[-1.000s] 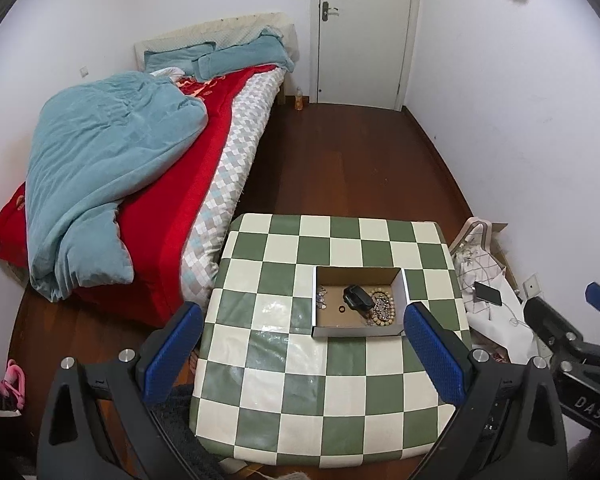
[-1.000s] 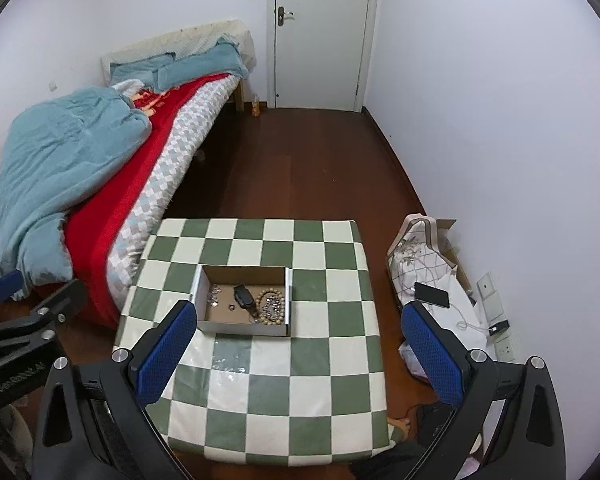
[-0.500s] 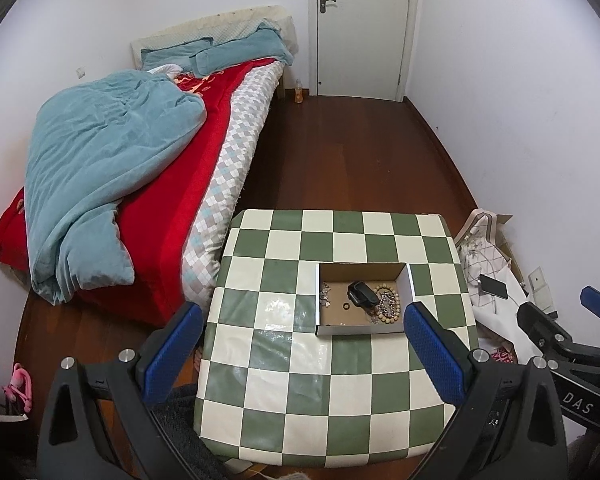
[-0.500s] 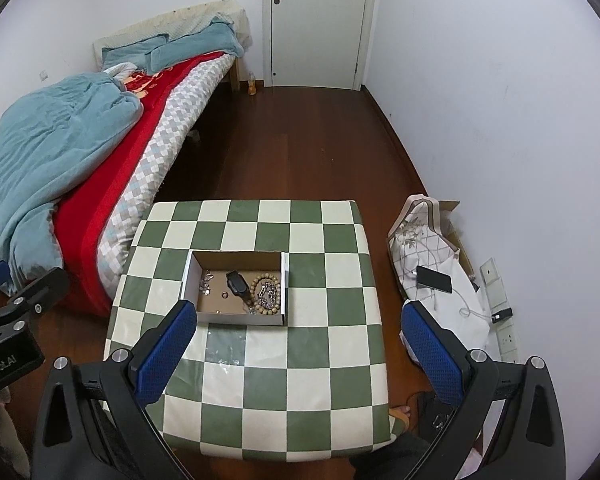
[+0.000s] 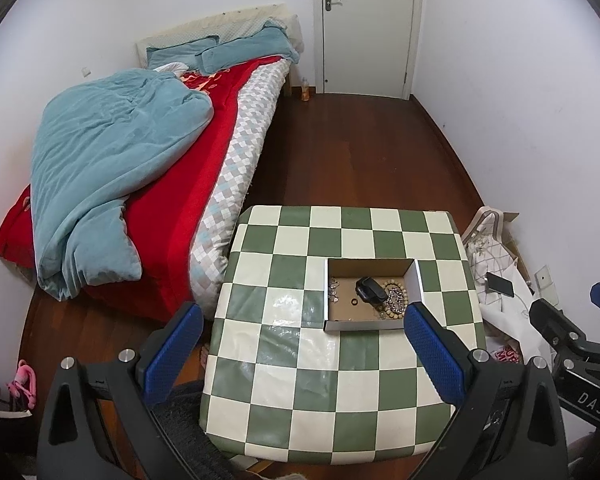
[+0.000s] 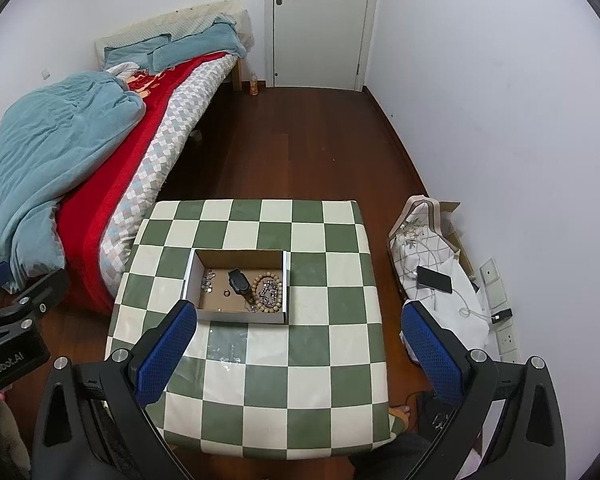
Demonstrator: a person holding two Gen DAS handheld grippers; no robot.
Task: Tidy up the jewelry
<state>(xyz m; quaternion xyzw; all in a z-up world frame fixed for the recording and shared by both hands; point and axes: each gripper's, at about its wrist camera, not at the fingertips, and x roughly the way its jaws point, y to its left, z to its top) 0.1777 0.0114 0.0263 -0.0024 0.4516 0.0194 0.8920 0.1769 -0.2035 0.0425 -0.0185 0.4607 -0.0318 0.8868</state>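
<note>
Left gripper (image 5: 302, 338) with blue-padded black fingers hangs high above the green-and-cream checkered table (image 5: 284, 384), jaws spread wide, holding nothing; right gripper (image 6: 300, 338), same build, also high above the table, jaws spread wide, nothing between them; shallow open brown cardboard box with white outer walls (image 6: 236, 258) sits on the table, toward its far half, slightly left of centre in the right wrist view; inside the box: black watch-like object (image 6: 239, 281) near the middle, tan wooden bead bracelet (image 6: 260, 282) just right of it with a silver chain piece (image 6: 270, 294) lying inside the loop, small dark ring (image 6: 226, 293) on the box floor, small silver pieces (image 6: 208, 280) at left; exact type of the small pieces too small to tell; bed with red cover and rumpled teal duvet (image 5: 108, 168) left of the table; white door (image 5: 366, 26) at far wall; white patterned bag with a black phone on it (image 6: 432, 280) on the floor right of the table.
</note>
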